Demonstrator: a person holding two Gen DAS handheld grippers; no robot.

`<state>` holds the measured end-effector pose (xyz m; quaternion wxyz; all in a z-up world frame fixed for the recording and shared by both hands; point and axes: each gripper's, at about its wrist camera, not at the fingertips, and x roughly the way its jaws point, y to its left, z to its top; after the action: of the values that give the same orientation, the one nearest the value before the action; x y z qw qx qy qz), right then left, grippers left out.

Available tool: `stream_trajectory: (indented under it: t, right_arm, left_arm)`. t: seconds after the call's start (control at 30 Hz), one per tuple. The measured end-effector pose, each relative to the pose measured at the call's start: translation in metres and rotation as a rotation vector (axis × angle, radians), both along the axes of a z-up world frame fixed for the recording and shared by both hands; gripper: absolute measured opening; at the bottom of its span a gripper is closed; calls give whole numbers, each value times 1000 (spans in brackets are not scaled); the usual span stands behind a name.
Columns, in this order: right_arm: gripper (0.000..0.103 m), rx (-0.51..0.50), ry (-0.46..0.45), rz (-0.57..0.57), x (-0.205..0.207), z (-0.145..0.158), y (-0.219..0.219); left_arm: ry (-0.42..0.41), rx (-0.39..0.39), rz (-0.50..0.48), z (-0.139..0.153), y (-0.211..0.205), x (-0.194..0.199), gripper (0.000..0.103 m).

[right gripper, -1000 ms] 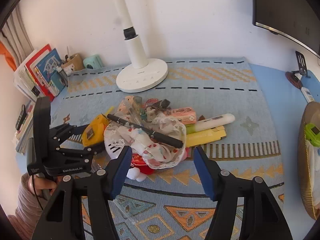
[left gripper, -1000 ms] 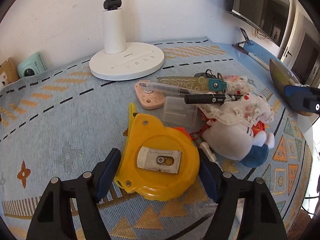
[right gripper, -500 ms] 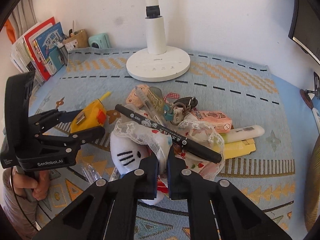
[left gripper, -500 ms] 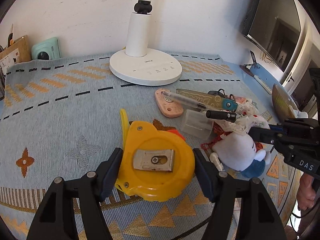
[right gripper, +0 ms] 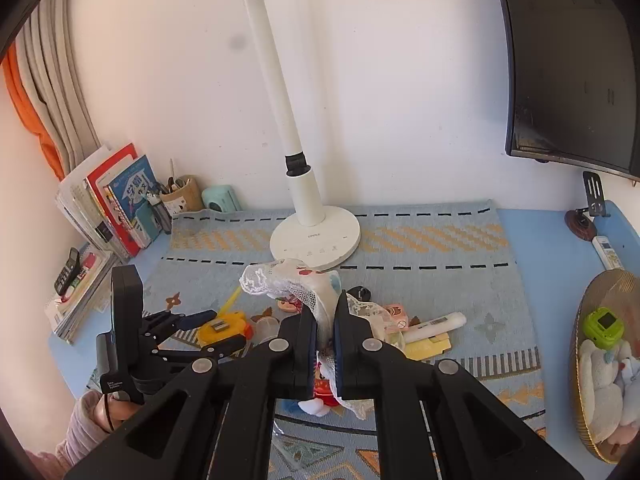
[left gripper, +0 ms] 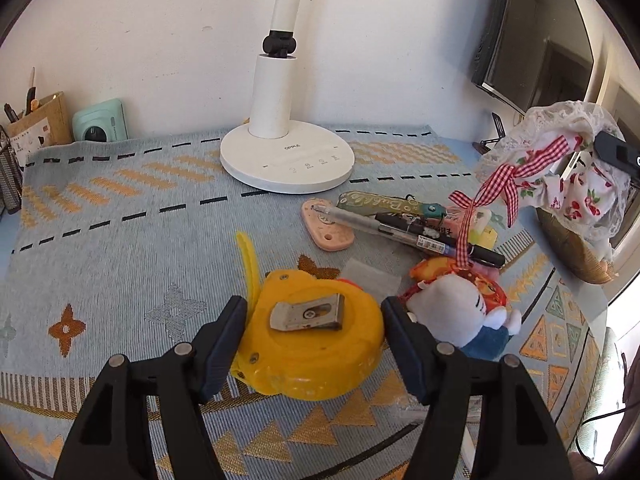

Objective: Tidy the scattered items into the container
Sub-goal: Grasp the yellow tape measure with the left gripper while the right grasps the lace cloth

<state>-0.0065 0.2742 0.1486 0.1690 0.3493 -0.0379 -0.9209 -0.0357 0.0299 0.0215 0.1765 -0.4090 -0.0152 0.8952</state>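
The right tool (right gripper: 324,336) is clenched on a white lace-edged cloth pouch printed with red cherries (right gripper: 298,284), held up off the table; in the left wrist view the pouch (left gripper: 560,168) hangs in the air above a woven brown basket (left gripper: 572,248), a red gingham ribbon (left gripper: 504,184) trailing down to the pile. The left tool (left gripper: 312,340) is spread wide around a round yellow tape measure with a metal clip (left gripper: 312,340), its pads just beside the casing on either side; whether they touch it I cannot tell. Just right of it lies a white plush toy in blue (left gripper: 468,312), with a black marker (left gripper: 444,236) and a clear pen (left gripper: 360,220) behind. They rest on a pale blue woven mat with orange patterns (left gripper: 120,220) covering the table, near a white lamp base (left gripper: 288,160). The basket (right gripper: 580,364) holds a green toy and pale plush pieces.
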Motion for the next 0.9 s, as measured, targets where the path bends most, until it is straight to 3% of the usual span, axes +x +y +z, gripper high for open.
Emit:
stream_trajectory:
  t: [0.03,0.1,0.23,0.27,0.33,0.37,0.4,0.53,0.67,0.8,0.87,0.9]
  right_arm:
    - [7,0,5,-4,2,2,3]
    - [7,0,9,-10,6,5,7]
    - [8,-24,9,-28,14,6,18]
    - [7,-29,6,-30,16,6,21]
    - [8,-37,-3,-27,22,4,26]
    - [8,-39,-6,-25,26,3,28]
    - [8,-38,-9,-22,28,0,29]
    - [8,-65,-54,-9,28,-10,35]
    - [8,-74,-76,8,29,-17,36]
    - [8,-84,-84,4,28,-20,40]
    - [8,-90,-91,0,27,-22,42]
    - [8,-91,-93,-2,27,-22,43]
  left_arm:
    - [10,5,-3,5,1,3,64]
    - [40,30,-22,18,3,12,26]
    - [76,0,-6,42,7,20,26]
    - [80,-9,1,44,6,20,30]
    - [44,-31,14,39,0,18,60]
    - [15,-27,13,32,-4,18,88]
    - [-5,-21,25,26,-8,18,93]
    - [-101,10,64,-3,-12,16,93]
    - [-144,-99,54,-28,13,14,93]
    - [-113,-208,70,-39,32,11,91]
    - [-96,-190,68,-36,32,10,73]
    - [-95,-186,67,-34,32,10,71]
